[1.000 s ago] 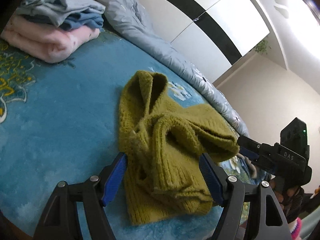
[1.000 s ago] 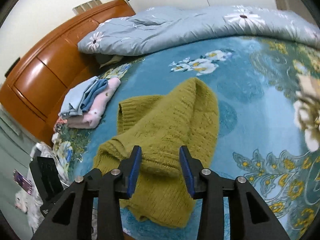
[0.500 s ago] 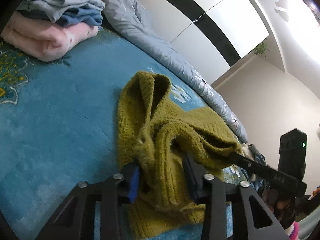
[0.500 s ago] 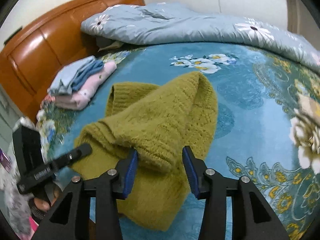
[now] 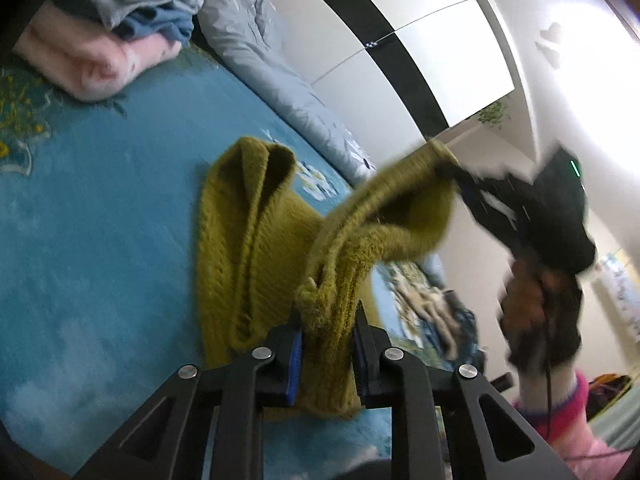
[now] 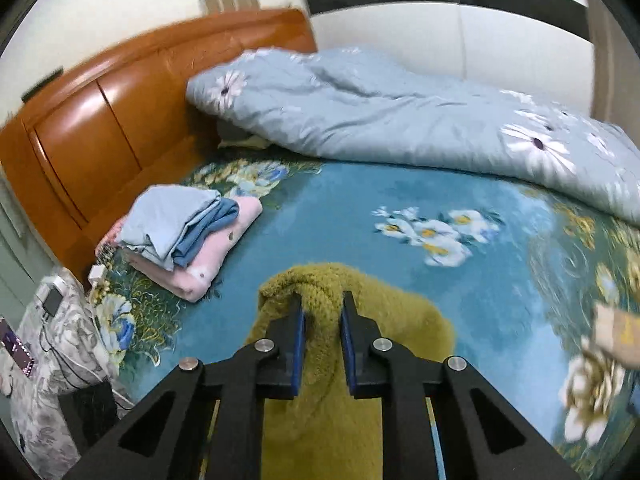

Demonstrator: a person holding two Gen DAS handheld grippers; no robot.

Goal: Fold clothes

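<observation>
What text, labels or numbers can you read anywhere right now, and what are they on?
None can be read.
Right gripper: any lettering on its black body is blurred out by motion.
Device with a lit purple screen beside the bed: content too small to read.
Paper on the far wall: blurred, unreadable.
Sweater, clothes stack and quilt: no text visible.
</observation>
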